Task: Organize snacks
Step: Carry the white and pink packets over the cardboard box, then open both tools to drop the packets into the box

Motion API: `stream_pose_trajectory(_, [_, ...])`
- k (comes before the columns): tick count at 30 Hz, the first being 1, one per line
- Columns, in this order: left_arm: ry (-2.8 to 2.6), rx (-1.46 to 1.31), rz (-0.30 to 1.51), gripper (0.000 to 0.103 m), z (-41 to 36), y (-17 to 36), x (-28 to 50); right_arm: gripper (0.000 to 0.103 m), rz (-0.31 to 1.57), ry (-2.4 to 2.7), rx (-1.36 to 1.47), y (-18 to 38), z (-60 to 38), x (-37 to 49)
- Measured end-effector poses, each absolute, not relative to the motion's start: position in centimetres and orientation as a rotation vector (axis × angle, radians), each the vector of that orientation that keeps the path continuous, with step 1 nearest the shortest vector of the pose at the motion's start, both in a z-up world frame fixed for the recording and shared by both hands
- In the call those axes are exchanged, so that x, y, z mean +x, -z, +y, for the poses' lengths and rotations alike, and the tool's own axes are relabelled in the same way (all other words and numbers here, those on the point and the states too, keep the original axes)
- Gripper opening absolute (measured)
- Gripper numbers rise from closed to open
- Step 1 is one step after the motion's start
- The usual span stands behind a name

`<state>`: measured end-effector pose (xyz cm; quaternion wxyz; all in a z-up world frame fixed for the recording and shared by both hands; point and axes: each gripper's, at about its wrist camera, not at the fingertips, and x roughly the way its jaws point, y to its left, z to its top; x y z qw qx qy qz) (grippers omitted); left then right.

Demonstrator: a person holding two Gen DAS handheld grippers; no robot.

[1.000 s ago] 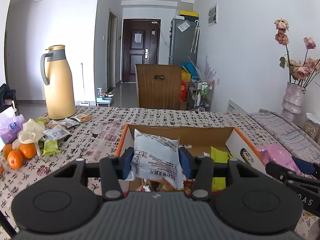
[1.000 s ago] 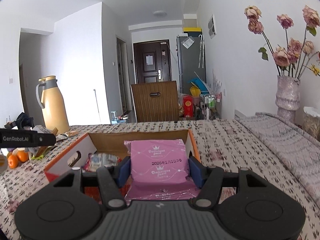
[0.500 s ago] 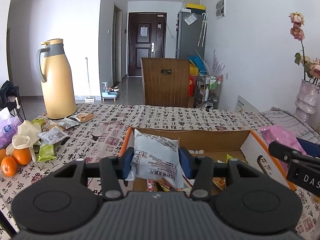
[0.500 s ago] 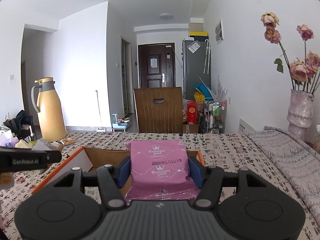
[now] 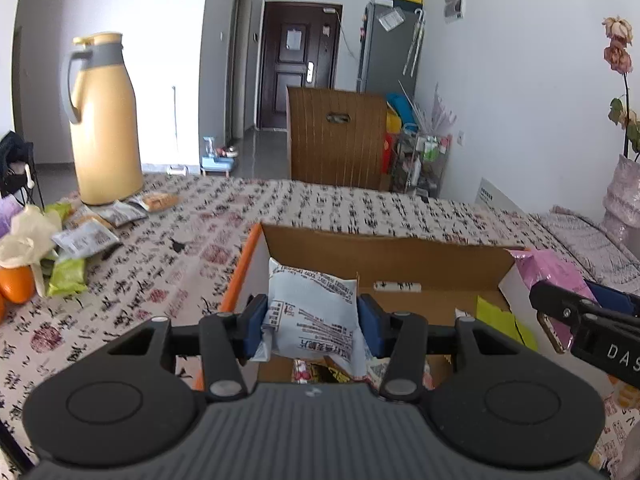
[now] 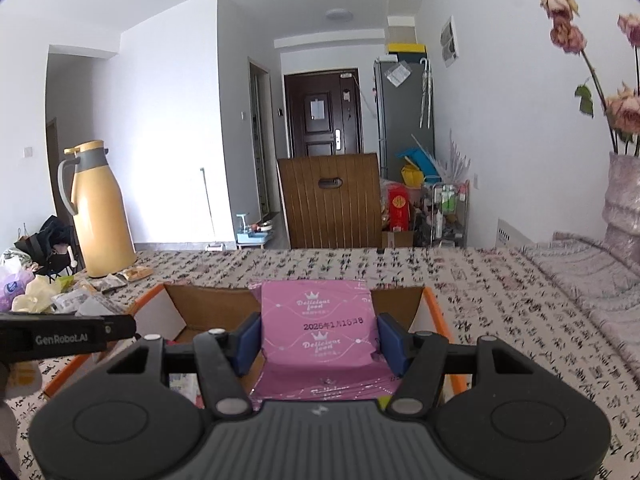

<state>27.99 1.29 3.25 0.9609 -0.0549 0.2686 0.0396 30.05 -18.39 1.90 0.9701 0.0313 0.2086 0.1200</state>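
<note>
Cardboard box (image 5: 384, 256): open, on the table (image 5: 168, 248). Your left gripper (image 5: 312, 322): jaws clamped on a white snack packet (image 5: 316, 312), held above the box's left end. Your right gripper (image 6: 318, 344): jaws clamped on a pink snack packet (image 6: 318, 320), above the box's right end. Loose snacks (image 5: 80, 236): left of the box.

left claw (image 5: 312, 317) clamped on white packet (image 5: 316, 312), right claw (image 6: 319, 340) clamped on pink packet (image 6: 318, 336)
</note>
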Motion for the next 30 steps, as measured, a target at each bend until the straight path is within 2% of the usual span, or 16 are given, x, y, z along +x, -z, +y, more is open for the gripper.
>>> stream_pose_trajectory(10, [-0.060, -0.105, 0.546, 0.051, 1.1, -2.7, 27.7, 0.061, 0.449, -0.228, 0.043, -0.8, -18.0, 30.2])
stream_pose_trajectory(14, [-0.059, -0.102, 0.542, 0.057, 1.1, -2.7, 27.7, 0.061, 0.462, -0.229, 0.046, -0.6, -18.1, 30.4])
stream_pose_trajectory(16, [-0.053, -0.103, 0.536, 0.065, 1.0, -2.8, 27.5, 0.061, 0.466, -0.224, 0.053, -0.6, -18.2, 30.4])
stream_pose_trajectory(17, [-0.057, -0.104, 0.530, 0.075, 1.0, -2.9, 27.3, 0.065, 0.468, -0.221, 0.060, -0.5, -18.3, 30.4])
stream_pose_trajectory(18, [-0.061, -0.104, 0.519, 0.081, 1.0, -3.0, 27.1, 0.076, 0.466, -0.216, 0.068, -0.6, -18.5, 30.3])
stream_pose_trajectory(20, [-0.061, -0.109, 0.502, 0.088, 1.0, -3.2, 26.8, 0.089, 0.454, -0.201, 0.079, -0.7, -18.9, 30.1])
stream_pose_trajectory(21, [-0.063, -0.113, 0.494, 0.098, 1.1, -3.4, 26.6, 0.092, 0.449, -0.197, 0.085, -0.8, -19.0, 30.0])
stream_pose_trajectory(22, [-0.070, -0.114, 0.485, 0.103, 1.1, -3.4, 26.4, 0.094, 0.445, -0.195, 0.092, -0.9, -19.1, 30.0])
stream_pose_trajectory(24, [-0.083, -0.111, 0.474, 0.103, 1.0, -3.6, 26.3, 0.103, 0.436, -0.189, 0.107, -0.9, -19.3, 29.8])
stream_pose_trajectory(30, [-0.082, -0.122, 0.484, 0.103, 1.3, -3.5, 26.4, 0.103, 0.437, -0.182, 0.126, -0.9, -19.7, 29.8])
